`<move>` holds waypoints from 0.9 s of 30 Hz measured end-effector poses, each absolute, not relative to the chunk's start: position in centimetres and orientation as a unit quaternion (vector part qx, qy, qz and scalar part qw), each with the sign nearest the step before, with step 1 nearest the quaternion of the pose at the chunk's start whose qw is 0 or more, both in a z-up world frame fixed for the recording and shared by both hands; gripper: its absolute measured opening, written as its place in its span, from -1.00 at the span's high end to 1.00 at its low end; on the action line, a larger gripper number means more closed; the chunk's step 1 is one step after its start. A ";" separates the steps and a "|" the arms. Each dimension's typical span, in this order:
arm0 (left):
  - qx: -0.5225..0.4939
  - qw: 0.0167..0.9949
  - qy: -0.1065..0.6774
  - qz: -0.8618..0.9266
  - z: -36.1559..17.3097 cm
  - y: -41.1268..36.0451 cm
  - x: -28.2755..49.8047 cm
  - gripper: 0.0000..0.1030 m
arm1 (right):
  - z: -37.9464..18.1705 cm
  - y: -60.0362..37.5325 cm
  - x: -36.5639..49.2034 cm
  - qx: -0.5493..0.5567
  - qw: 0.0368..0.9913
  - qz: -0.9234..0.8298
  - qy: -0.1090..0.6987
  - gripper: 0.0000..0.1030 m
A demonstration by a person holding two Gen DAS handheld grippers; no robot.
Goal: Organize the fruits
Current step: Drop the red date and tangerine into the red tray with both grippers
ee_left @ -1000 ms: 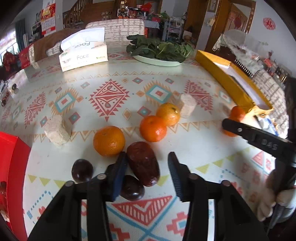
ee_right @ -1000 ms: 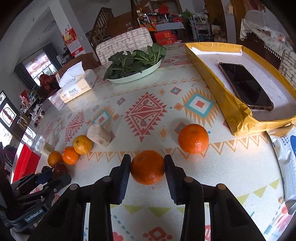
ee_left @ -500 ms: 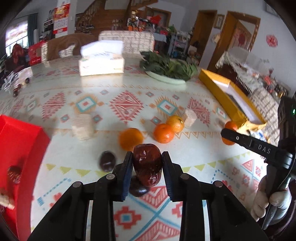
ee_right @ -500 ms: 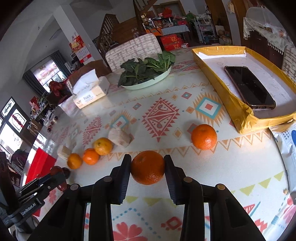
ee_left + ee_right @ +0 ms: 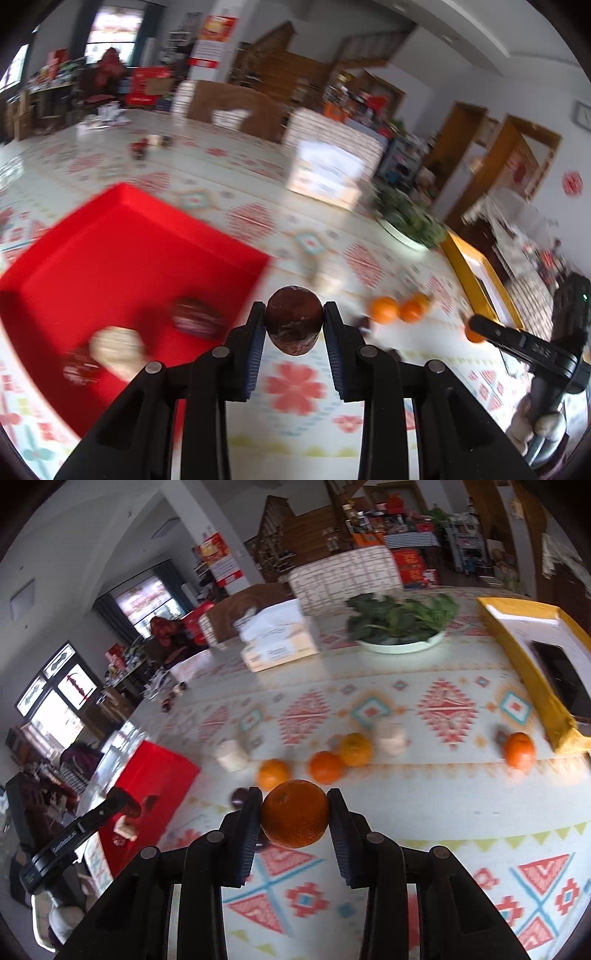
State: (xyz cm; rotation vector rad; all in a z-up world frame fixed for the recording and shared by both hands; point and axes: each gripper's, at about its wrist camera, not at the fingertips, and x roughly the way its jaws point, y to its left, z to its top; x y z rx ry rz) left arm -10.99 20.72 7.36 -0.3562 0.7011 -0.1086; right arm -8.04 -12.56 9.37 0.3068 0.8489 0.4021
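Observation:
My left gripper (image 5: 294,323) is shut on a dark red-brown fruit (image 5: 293,319) and holds it above the table, just right of the red tray (image 5: 110,258). The tray holds two dark fruits and a pale block. My right gripper (image 5: 294,814) is shut on an orange (image 5: 294,813), lifted above the table. Three oranges (image 5: 325,766) lie in a row beyond it, and one more orange (image 5: 519,750) lies at the right by the yellow box. The left gripper also shows in the right wrist view (image 5: 125,806), near the red tray (image 5: 155,775).
A yellow box (image 5: 535,672) with a phone stands at the right. A plate of greens (image 5: 400,627) and a tissue box (image 5: 279,642) stand at the back. Pale blocks (image 5: 231,755) and a dark fruit (image 5: 238,797) lie near the oranges.
My left gripper has swung left with the dark fruit, toward the red tray. My right gripper has carried its orange left, closer to the row of oranges.

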 end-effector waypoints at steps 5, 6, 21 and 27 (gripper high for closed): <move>-0.202 0.920 0.335 -0.004 7.1 27.0 -11.2 0.41 | 10.0 -6.1 -7.1 0.126 0.863 0.245 0.422 0.24; -0.205 0.919 0.336 0.005 7.0 28.2 -11.0 0.41 | 10.0 -4.3 -6.7 0.120 0.858 0.258 0.428 0.24; -0.229 0.911 0.338 0.053 5.4 36.0 -10.0 0.26 | 5.6 13.5 -2.3 0.056 0.804 0.331 0.490 0.24; -0.249 0.912 0.322 0.048 6.0 36.6 -11.2 -0.05 | 5.4 14.9 -1.4 0.066 0.804 0.333 0.489 0.14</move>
